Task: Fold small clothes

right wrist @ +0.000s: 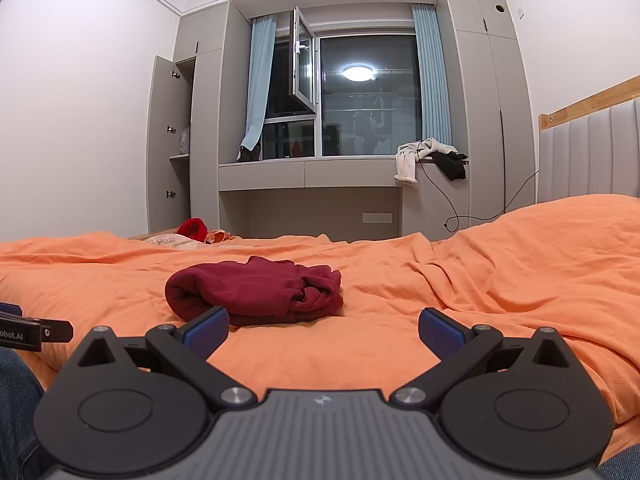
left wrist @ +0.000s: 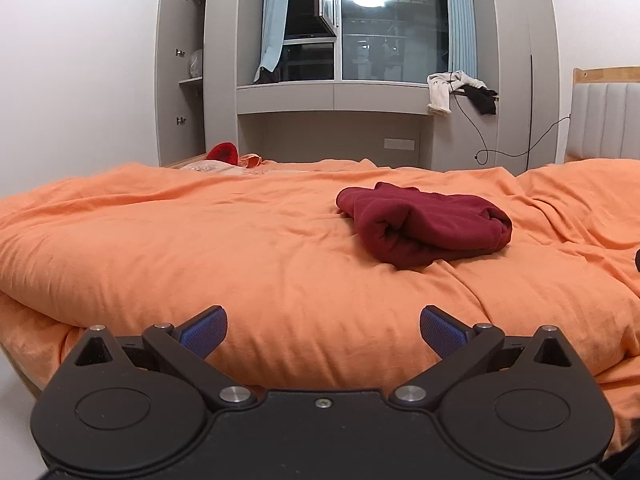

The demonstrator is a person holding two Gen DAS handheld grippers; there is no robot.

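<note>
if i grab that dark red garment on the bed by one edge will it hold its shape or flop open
The dark red garment would probably flop: it is soft cloth, loosely bundled with rounded folds, so lifting one edge would likely undo them. It looks thick, perhaps fleece, so it may sag under its own weight. Pushed, it would likely drag and bunch on the wrinkled orange duvet rather than slide.

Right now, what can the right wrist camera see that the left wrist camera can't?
Only the right wrist view shows the ceiling edge, the person's jeans and the left gripper's side. Only the left wrist view shows the dark red garment's rolled end facing the camera. Both show that garment bundled on the orange duvet, the window, and open, empty jaws.
</note>
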